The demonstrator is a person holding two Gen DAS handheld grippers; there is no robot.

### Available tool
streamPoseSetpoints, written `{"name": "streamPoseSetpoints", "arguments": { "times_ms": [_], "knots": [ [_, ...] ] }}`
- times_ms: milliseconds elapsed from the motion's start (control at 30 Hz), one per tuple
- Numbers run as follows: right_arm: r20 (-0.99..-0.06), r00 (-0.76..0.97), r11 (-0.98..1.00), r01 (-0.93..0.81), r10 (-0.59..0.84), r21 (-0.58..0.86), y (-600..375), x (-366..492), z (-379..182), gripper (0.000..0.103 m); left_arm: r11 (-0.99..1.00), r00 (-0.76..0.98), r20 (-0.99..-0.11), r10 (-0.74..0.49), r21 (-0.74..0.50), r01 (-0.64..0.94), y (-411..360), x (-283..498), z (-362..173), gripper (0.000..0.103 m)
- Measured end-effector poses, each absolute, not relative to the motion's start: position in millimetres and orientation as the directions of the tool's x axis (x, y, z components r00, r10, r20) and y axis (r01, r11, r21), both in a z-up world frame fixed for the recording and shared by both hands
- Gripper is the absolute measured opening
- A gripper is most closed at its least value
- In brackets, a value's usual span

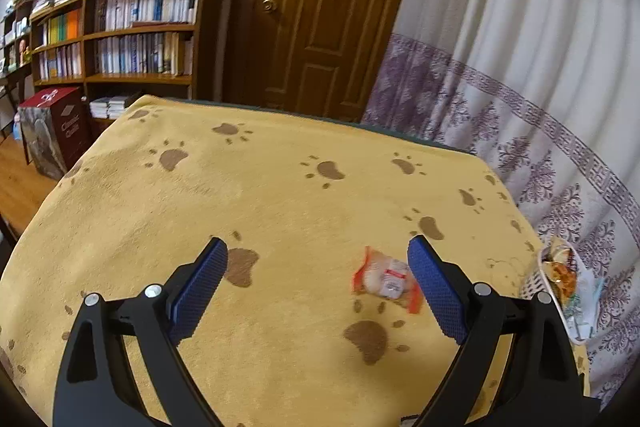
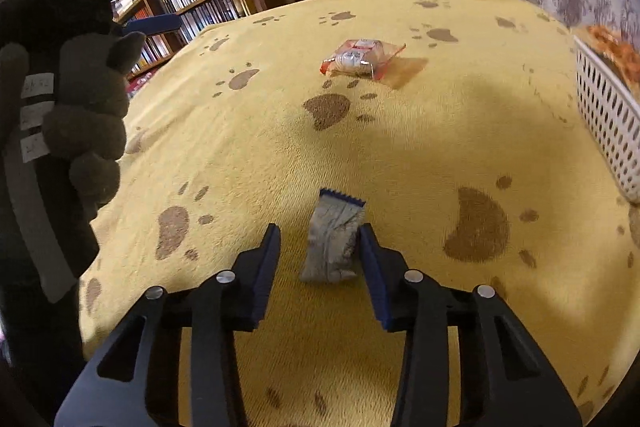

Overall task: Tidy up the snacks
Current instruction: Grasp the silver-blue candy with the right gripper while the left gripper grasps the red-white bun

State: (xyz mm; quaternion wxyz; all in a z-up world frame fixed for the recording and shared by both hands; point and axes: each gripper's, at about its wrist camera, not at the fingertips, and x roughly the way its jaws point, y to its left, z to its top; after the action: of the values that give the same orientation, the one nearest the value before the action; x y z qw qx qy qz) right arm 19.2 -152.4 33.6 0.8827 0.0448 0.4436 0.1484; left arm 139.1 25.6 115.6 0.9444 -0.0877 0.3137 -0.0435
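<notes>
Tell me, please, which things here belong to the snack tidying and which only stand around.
Belong to the job:
- orange snack packet
- grey snack packet, between the right tongs
- white basket with snacks in it
- left tongs, open

Only standing around:
- paw-print blanket
- bookshelf
- wooden door
- curtain

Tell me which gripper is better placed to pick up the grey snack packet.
Right. The right gripper already straddles the grey packet, one pad touching it. The left gripper stands open near the orange packet.
</notes>
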Motion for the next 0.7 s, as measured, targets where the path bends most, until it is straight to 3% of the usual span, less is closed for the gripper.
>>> {"name": "streamPoseSetpoints", "arguments": {
  "times_ms": [133,400,700],
  "knots": [
    [-0.774,0.582,0.964,-0.227,0.249,0.139,-151.0,19.8,31.7,0.024,0.981,0.784,-0.606,-0.135,-0.195,0.018,29.2,144.8,106.5,0.091],
    [-0.766,0.613,0.981,-0.144,0.193,0.131,-180.3,22.5,30.8,0.024,0.986,0.741,-0.656,-0.142,-0.156,0.051,18.7,155.7,83.7,0.091],
    [-0.749,0.619,0.97,-0.118,0.238,0.21,-201.4,22.7,28.9,0.024,0.978,0.674,-0.71,-0.205,-0.131,0.161,-11.0,169.9,60.0,0.091]
  ]
}}
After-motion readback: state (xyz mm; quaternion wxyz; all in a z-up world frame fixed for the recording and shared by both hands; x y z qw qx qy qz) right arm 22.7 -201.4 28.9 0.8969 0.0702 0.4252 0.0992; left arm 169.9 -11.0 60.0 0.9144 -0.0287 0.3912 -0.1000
